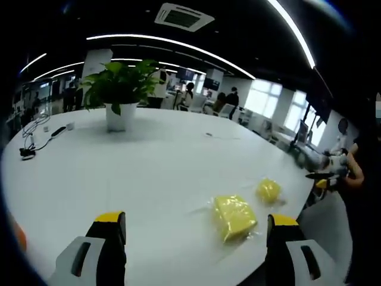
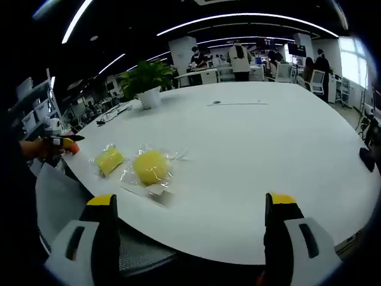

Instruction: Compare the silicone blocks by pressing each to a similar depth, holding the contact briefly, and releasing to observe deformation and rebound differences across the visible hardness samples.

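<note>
Office lights are glowing over a white table, where two yellow silicone blocks (each in clear wrap) are lying near the edge. Both the left gripper and right gripper are hovering open, touching nothing. A potted plant is standing farther back.

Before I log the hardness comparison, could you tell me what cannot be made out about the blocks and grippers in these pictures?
- Yellow silicone blocks: both views, glossy clear wrappers and fisheye blur hide any hardness label or dent.
- Smaller block: too small to judge its shape.
- Left gripper and right gripper: bottom edge cuts off the jaws' bases.
</note>
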The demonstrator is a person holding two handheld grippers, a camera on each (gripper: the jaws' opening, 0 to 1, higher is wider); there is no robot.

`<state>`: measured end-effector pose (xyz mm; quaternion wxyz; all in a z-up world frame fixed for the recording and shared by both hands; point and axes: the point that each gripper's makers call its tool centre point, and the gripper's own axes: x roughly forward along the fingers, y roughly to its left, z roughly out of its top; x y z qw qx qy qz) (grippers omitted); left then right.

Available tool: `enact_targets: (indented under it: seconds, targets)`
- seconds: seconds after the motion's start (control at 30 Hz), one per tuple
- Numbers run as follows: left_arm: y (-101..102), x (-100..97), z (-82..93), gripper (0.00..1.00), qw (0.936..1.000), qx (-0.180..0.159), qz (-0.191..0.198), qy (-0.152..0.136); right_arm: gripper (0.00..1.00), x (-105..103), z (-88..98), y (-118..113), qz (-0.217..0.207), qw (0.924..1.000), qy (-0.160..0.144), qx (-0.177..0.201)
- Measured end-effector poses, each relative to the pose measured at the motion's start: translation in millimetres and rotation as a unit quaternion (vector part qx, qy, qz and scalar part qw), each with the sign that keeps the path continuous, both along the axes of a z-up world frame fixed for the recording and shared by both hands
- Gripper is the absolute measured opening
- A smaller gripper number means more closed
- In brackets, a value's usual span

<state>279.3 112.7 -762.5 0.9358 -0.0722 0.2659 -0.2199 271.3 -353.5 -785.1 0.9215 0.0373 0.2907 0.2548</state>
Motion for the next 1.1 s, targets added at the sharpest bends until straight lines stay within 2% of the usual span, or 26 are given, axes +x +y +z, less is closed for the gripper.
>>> enact_targets:
  seconds: [0.27,0.63,0.73,0.93,1.1]
  targets:
    - [-4,-0.7,1.0,1.00,0.9999,-0.014,0.007,0.006,0.96,2,2.5,-3,-0.003,1.0000,-0.001,0.003]
    - [-9,1.4,-0.5,1.00,0.9996,-0.023,0.002,0.016,0.96,2,-0.9,3,0.007,1.0000,0.004,0.005]
    - [-10,4.0,0.1,0.99,0.9997,-0.019,-0.002,0.017,0.96,3,0.3,6,0.012,0.9999,-0.004,0.000]
    - [-18,12.5,-1.0,0.98,0.9994,-0.004,-0.023,0.024,0.96,1,-2.5,10,0.018,0.9998,0.008,0.010]
    - [-23,16.9,-0.2,0.96,0.9992,-0.002,-0.033,0.023,0.96,1,-2.9,8,0.014,0.9999,0.005,0.008]
